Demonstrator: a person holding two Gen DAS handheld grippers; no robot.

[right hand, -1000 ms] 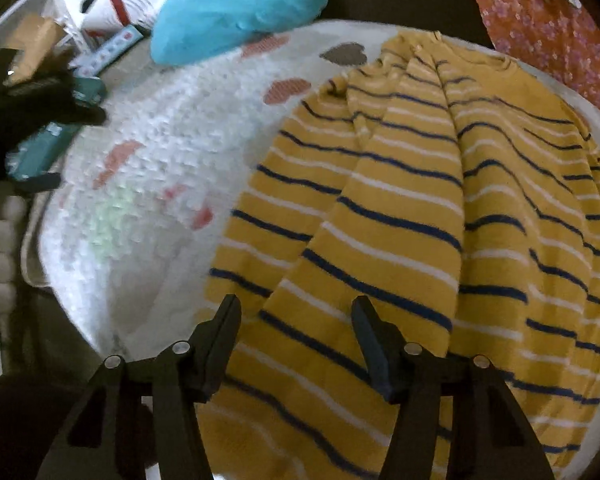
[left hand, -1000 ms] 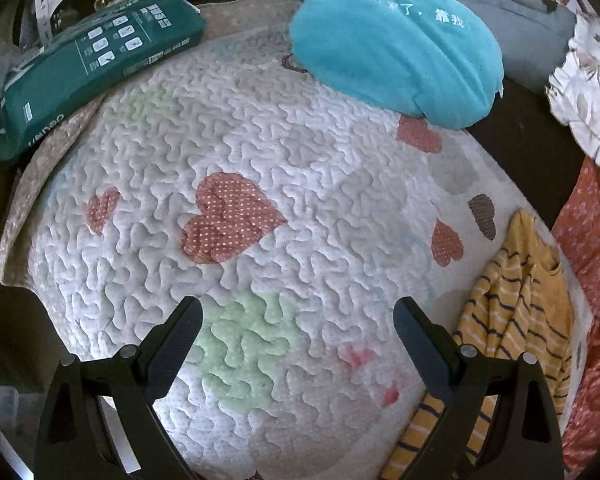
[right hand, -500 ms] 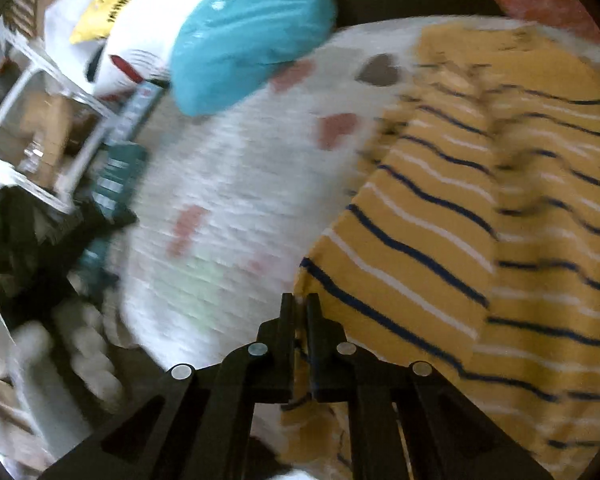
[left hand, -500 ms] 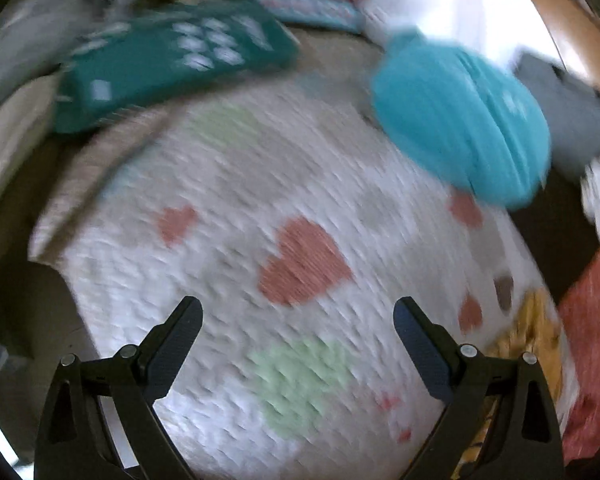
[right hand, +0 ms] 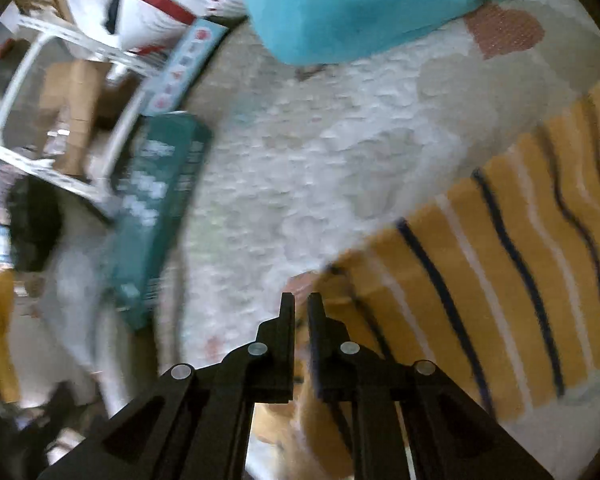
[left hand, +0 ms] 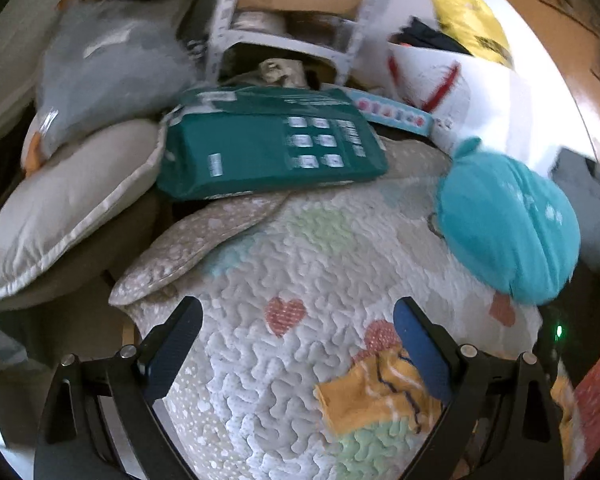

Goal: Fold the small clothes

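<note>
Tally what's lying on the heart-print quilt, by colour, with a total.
Yellow: 1, the yellow knit top with navy and white stripes
Turquoise: 1, the turquoise plush cushion
Dark green: 1, the dark green plastic-wrapped pack, partly on the quilt
Total: 3

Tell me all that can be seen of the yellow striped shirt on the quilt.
The yellow striped shirt is a soft knit, mustard yellow with thin dark blue and white stripes. It lies spread over the white quilt with hearts, on the right of the right wrist view. Its near edge is bunched and drawn in at the right tool, whose jaws are shut on it. In the left wrist view a crumpled corner shows beside the open left tool, which does not touch it.
</note>
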